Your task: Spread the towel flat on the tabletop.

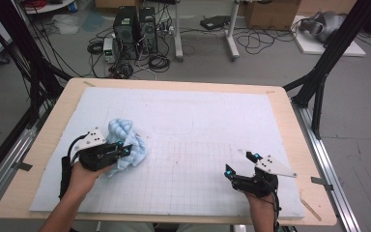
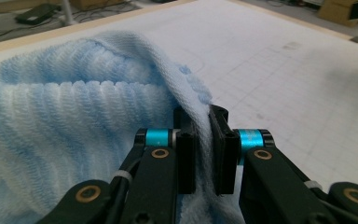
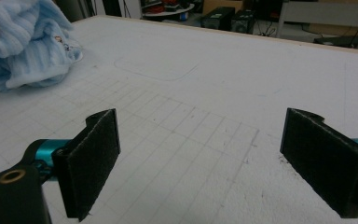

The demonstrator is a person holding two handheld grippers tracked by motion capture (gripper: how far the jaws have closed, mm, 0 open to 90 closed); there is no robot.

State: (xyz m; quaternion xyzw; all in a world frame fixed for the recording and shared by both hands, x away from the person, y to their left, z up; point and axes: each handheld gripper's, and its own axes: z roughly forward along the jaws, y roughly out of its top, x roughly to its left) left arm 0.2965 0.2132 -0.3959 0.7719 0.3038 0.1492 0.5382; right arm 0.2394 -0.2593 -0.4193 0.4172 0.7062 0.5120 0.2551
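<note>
A crumpled light-blue ribbed towel (image 1: 125, 140) lies on the left part of the white gridded mat (image 1: 188, 145). My left gripper (image 1: 125, 149) is at the towel's near right side, shut on a fold of it. In the left gripper view the towel's edge (image 2: 200, 135) runs pinched between the two black pads of my left gripper (image 2: 204, 154). My right gripper (image 1: 241, 164) rests low over the mat at the front right, open, with nothing between its pads (image 3: 93, 158). From the right gripper view the towel (image 3: 23, 46) lies far off at the upper left.
The mat covers a wooden table (image 1: 43, 145) with a bare wooden rim. A faint rounded outline (image 1: 174, 123) is drawn on the mat's middle. Black frame struts (image 1: 319, 77) stand at the table's sides; computers and cables (image 1: 135, 34) lie on the floor beyond.
</note>
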